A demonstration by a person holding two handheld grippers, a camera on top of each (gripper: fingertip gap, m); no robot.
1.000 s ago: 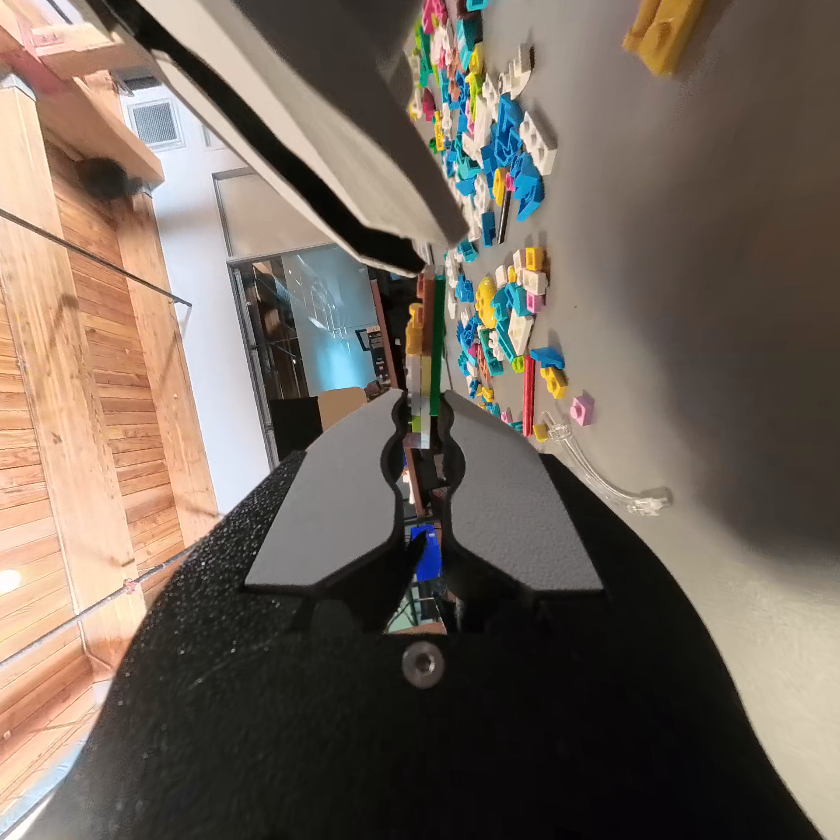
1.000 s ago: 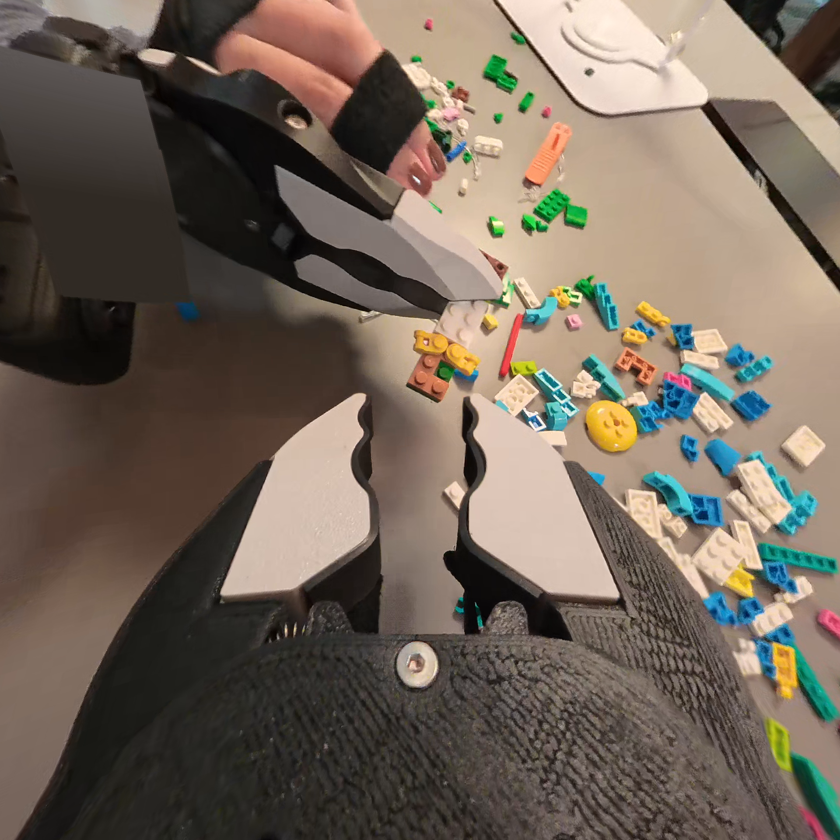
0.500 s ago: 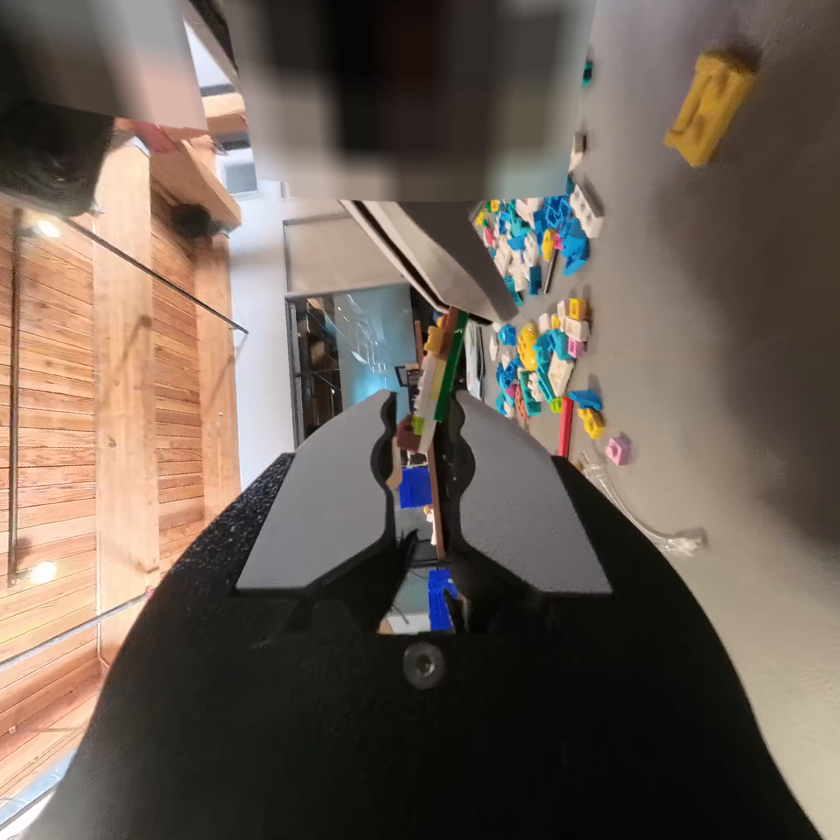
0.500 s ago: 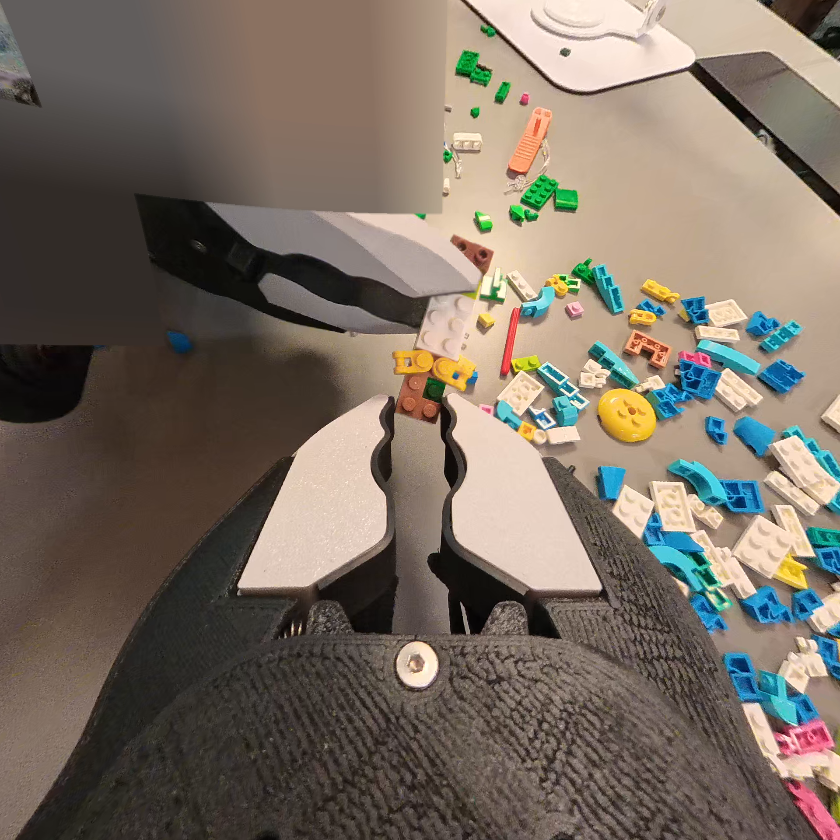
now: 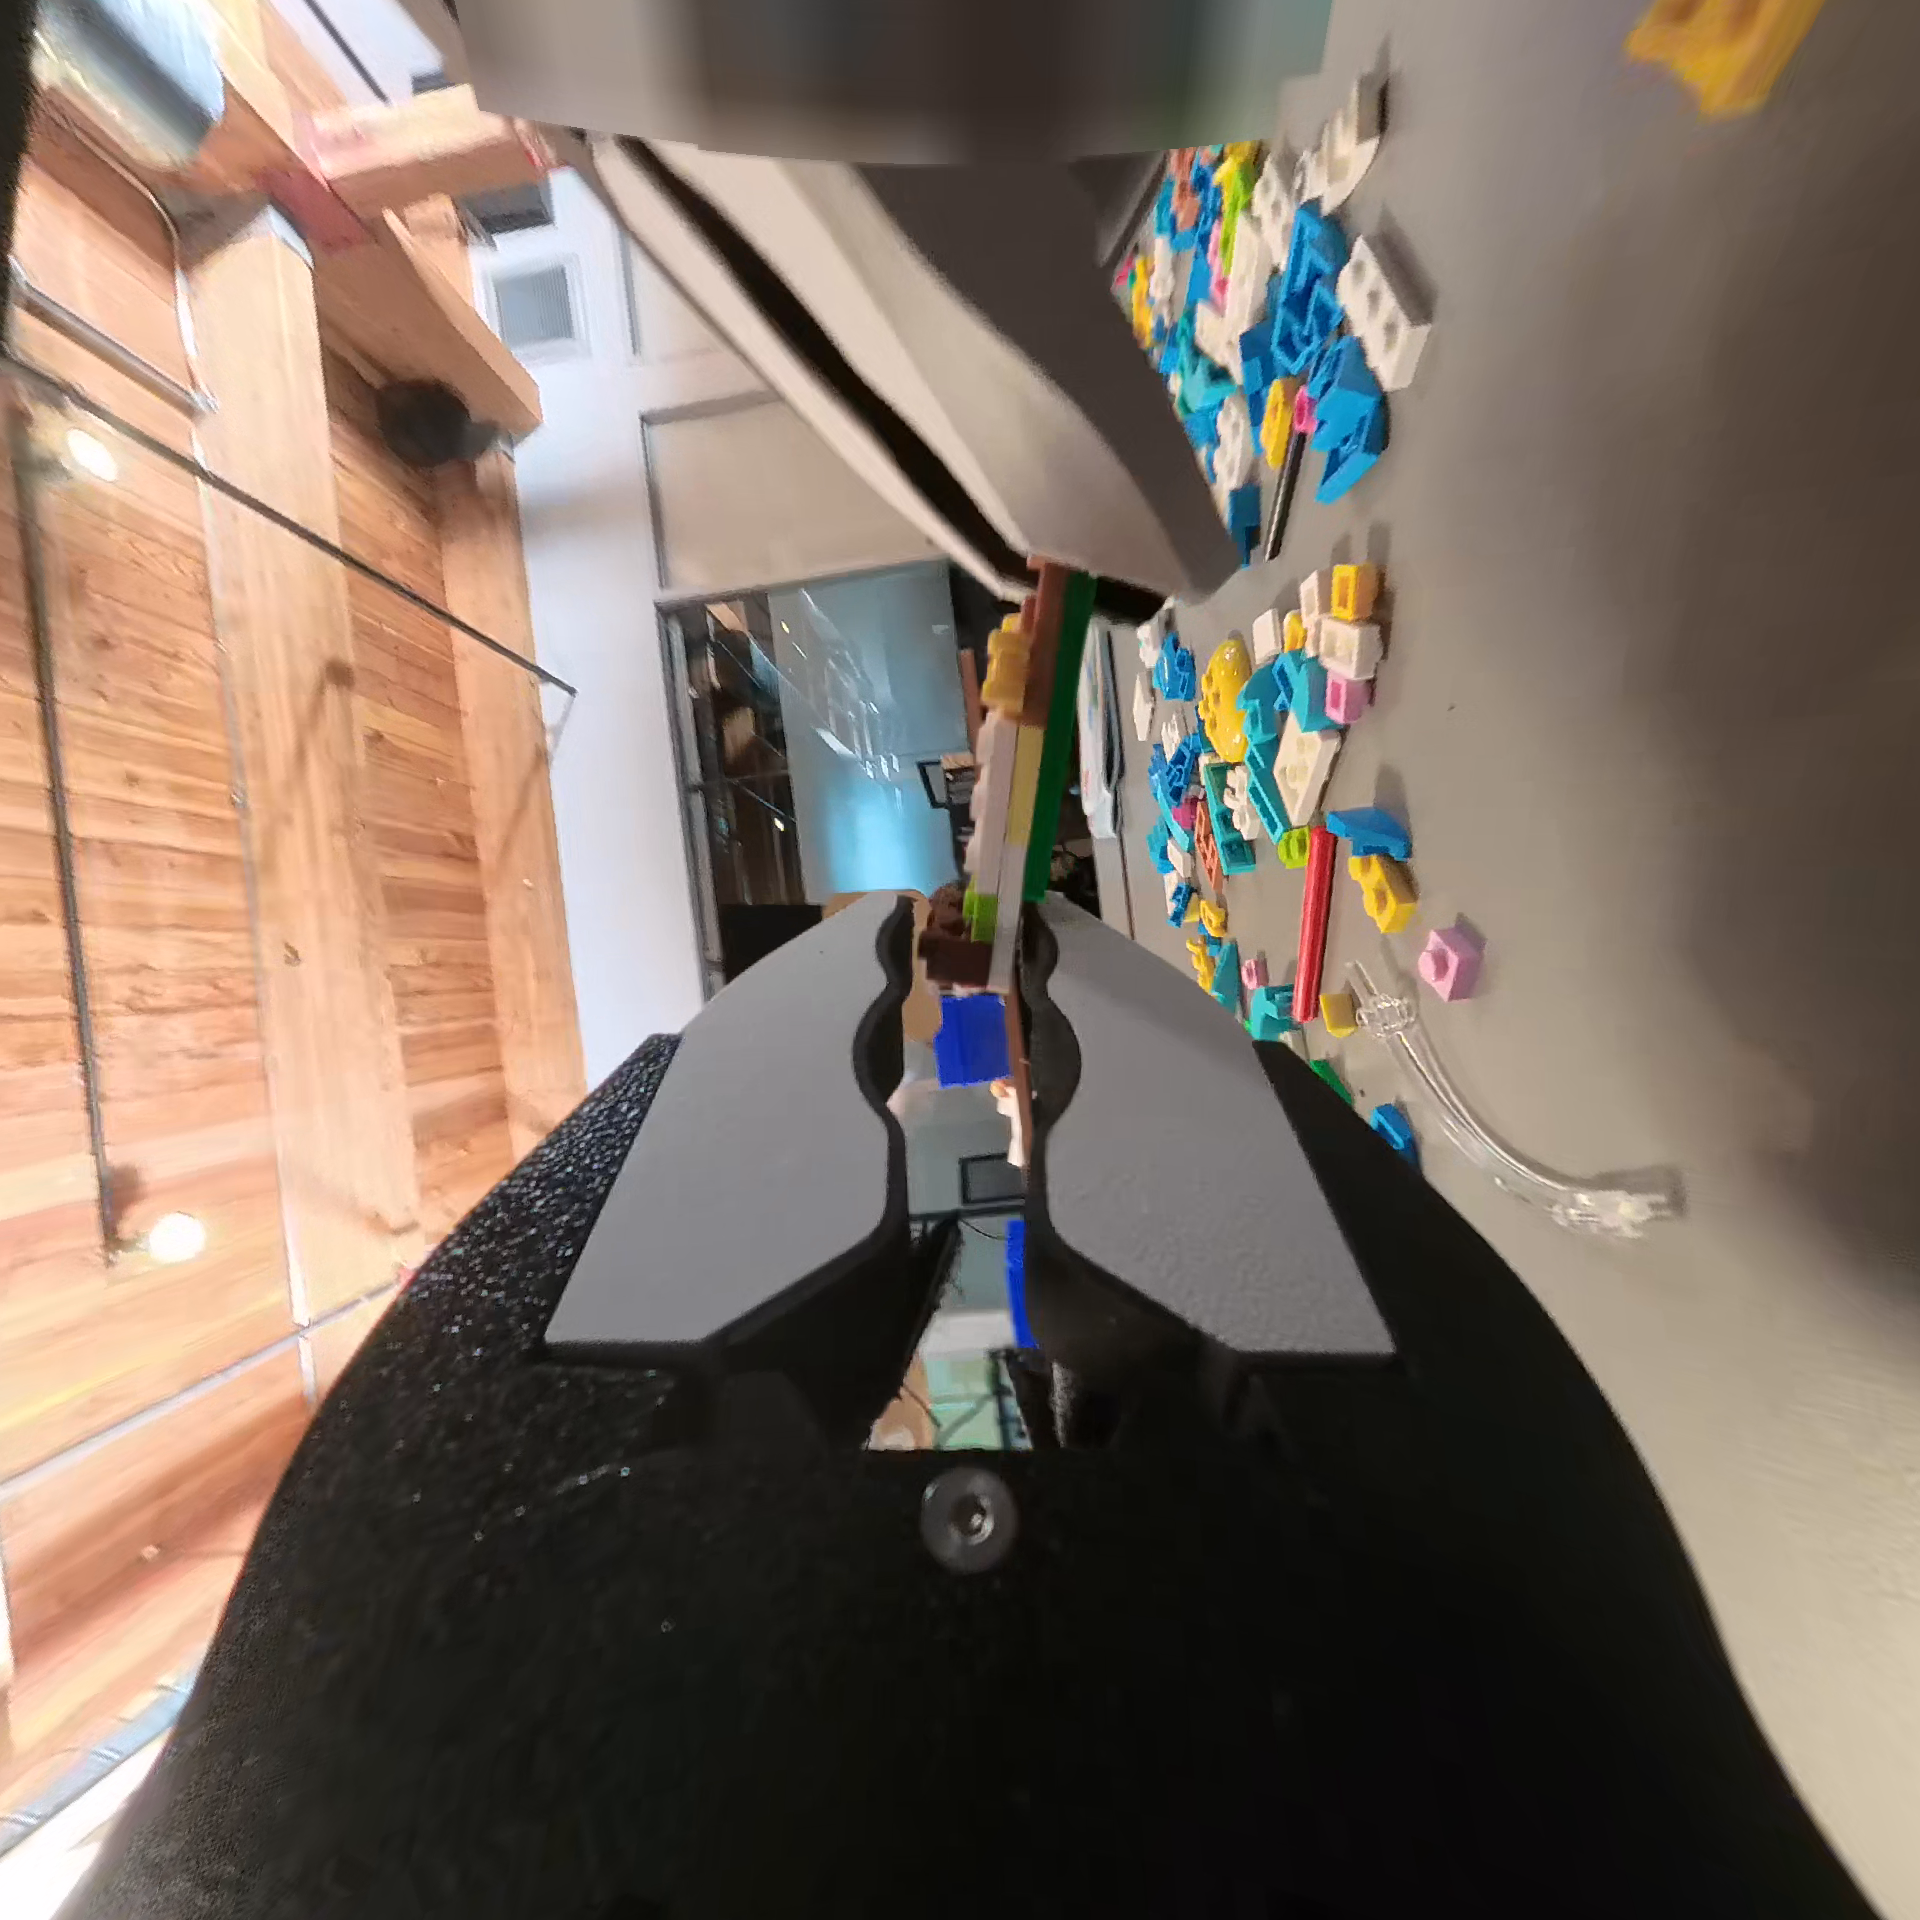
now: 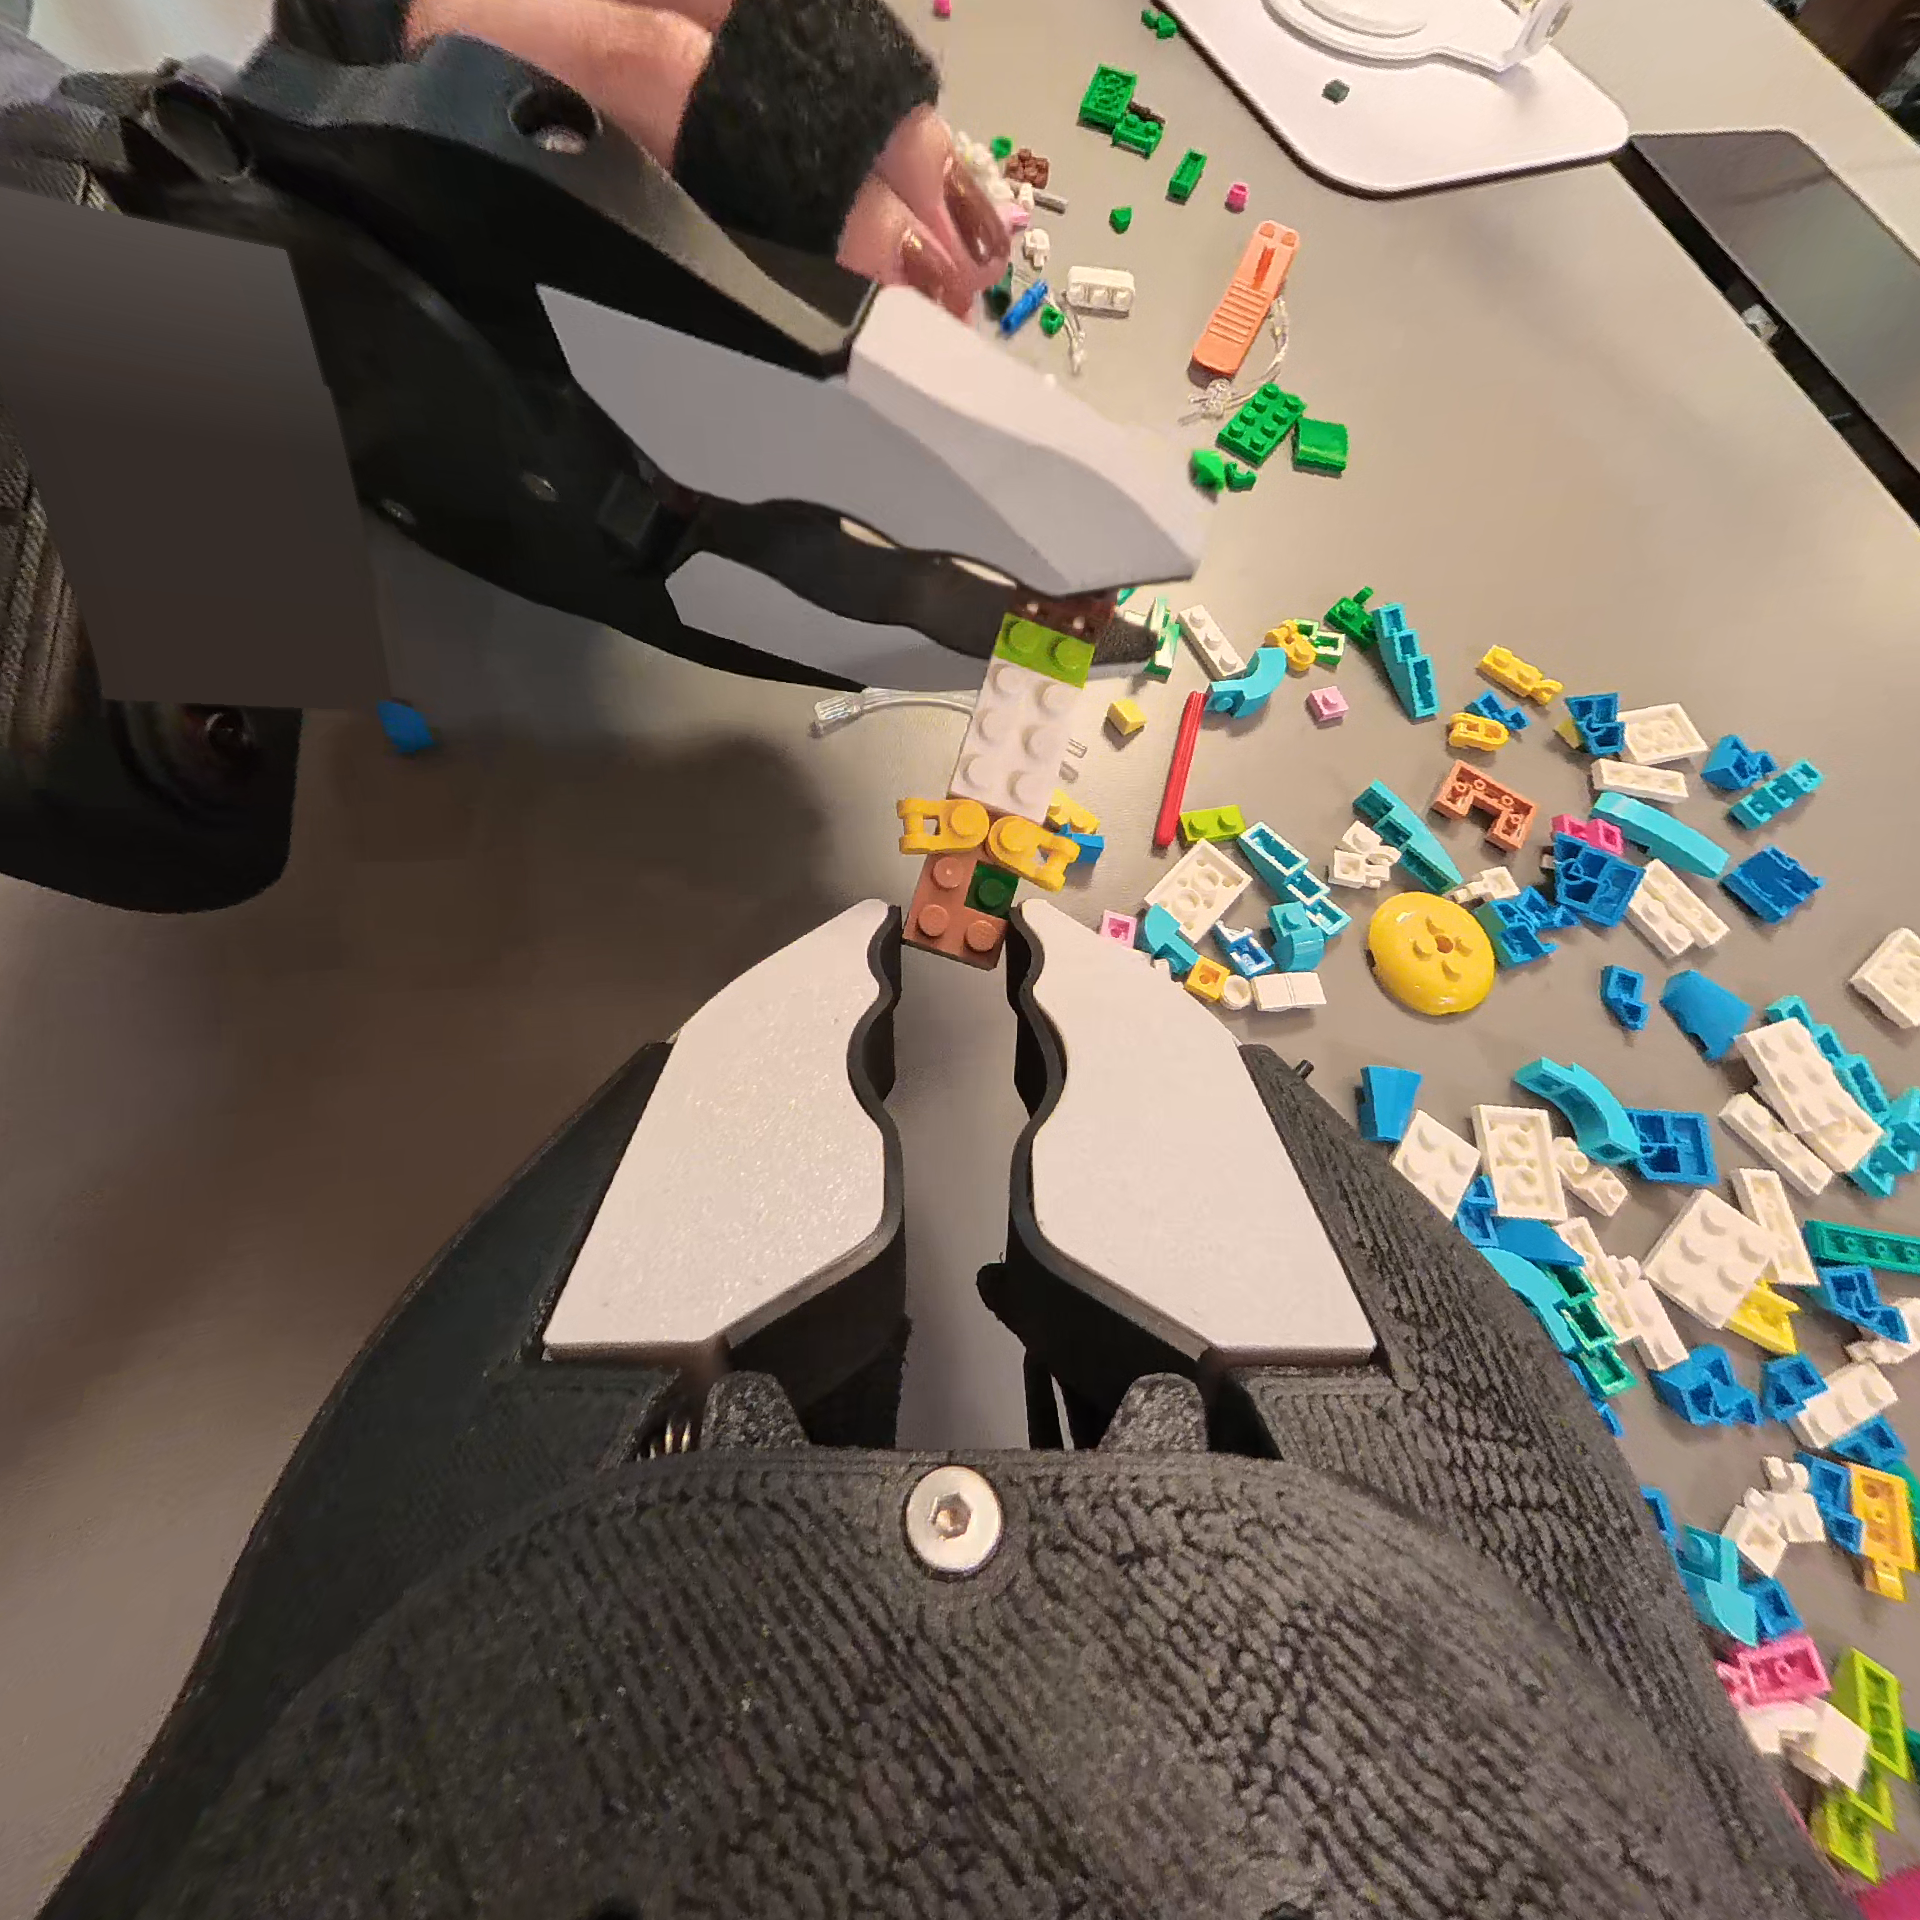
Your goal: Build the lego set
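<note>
Early in the build: only a small strip of joined bricks (image 6: 1003,790) exists, held in the air above the counter (image 6: 416,1039). It has a brown end, two yellow clips, a white plate and a lime plate, with a green layer underneath seen from the left wrist view.

Left gripper (image 5: 971,935) has its fingers closed on the lime end of the strip. Right gripper (image 6: 951,920) has its fingers narrowed onto the brown end, seemingly touching both sides; I judge it gripped.

Most of the job is left: a big loose pile of bricks (image 6: 1662,1039), mostly blue and white, lies on the counter right of the strip. Yellow dome (image 6: 1432,951) sits in that pile, and an orange brick separator (image 6: 1245,299) lies beyond the strip.

No containers in view; a white tray (image 6: 1455,135) sits at the far edge, contents unclear.
</note>
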